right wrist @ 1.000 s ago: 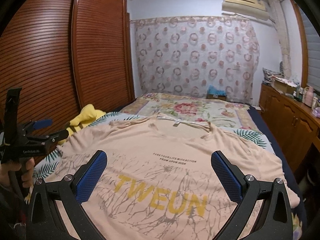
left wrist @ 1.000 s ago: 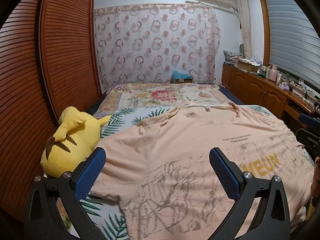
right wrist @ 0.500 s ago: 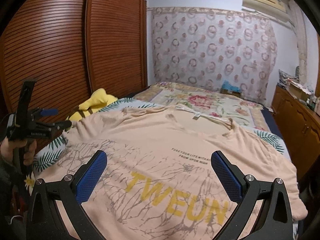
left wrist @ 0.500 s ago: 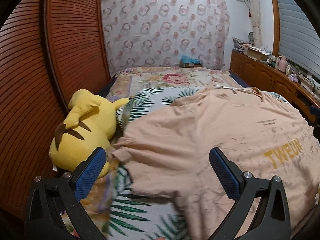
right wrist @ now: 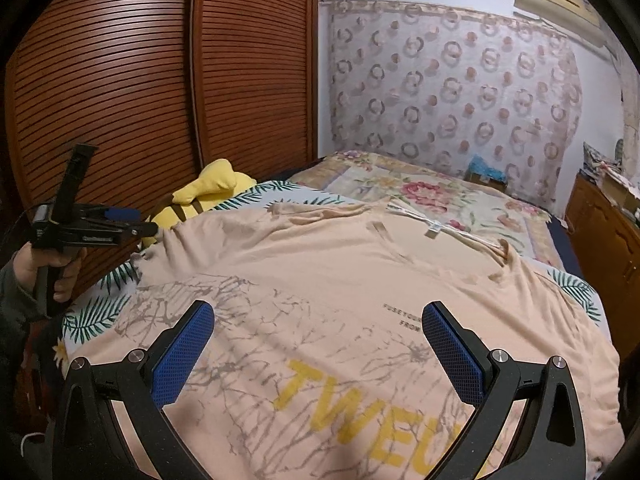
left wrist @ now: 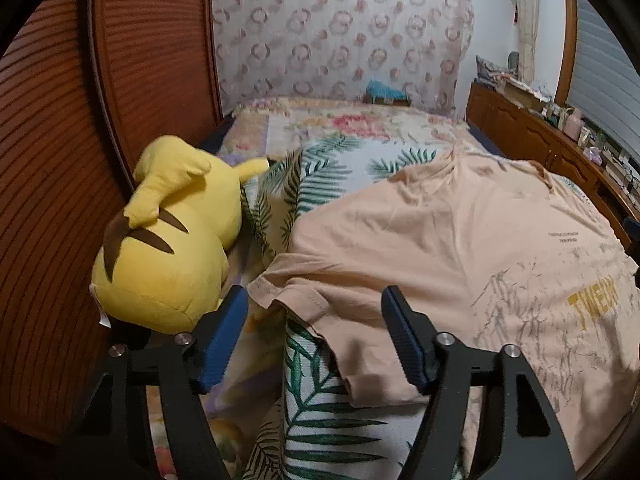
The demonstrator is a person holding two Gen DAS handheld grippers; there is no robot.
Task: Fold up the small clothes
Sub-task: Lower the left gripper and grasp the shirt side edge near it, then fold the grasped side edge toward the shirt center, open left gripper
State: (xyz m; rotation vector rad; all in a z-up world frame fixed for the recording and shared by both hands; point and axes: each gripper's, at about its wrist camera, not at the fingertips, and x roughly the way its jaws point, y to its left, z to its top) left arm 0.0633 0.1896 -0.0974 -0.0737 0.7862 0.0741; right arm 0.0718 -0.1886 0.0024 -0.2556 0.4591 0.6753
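Left wrist view, left edge: a yellow plush toy with brown stripes [left wrist: 168, 236] is lying against the slatted reddish-brown wooden wardrobe doors [left wrist: 52, 184], just beside the claw's left pad.

The left claw [left wrist: 314, 334] is pointing down at the bed, and its jaws are closing from wide. The sleeve hem of the peach cotton T-shirt with grey crackle print and yellow lettering [left wrist: 440, 248] is sitting between the blue ribbed pads; the pads are not yet pressing on it.

Key relation: the sleeve tip [left wrist: 280, 292] is lying directly ahead of the left claw and slightly towards its left pad, with the stitched hem running diagonally from upper left towards lower right through the gap. The shirt's body is spreading away to the right. The left claw is by far the nearer one to this sleeve.

The shirt is lying face up and mostly flat on the bed's white cover with green palm-leaf print [left wrist: 320, 412]; collar towards the far floral quilt [left wrist: 352, 128]. The fabric looks thin, soft and limp, with shallow wrinkles at the shoulder; judgement: it will drape and sag once lifted.

Right wrist view: the person's left hand [right wrist: 44, 268] is gripping the left claw's handle at the left edge. The right claw [right wrist: 316, 344] is hovering over the shirt's chest, jaws standing wide, nothing between the pads. The yellow lettering [right wrist: 360, 412] is lying just below it. The shirt's far sleeve is well apart to the right.

Judgement: first sleeve fold is being started; no fold is made yet.
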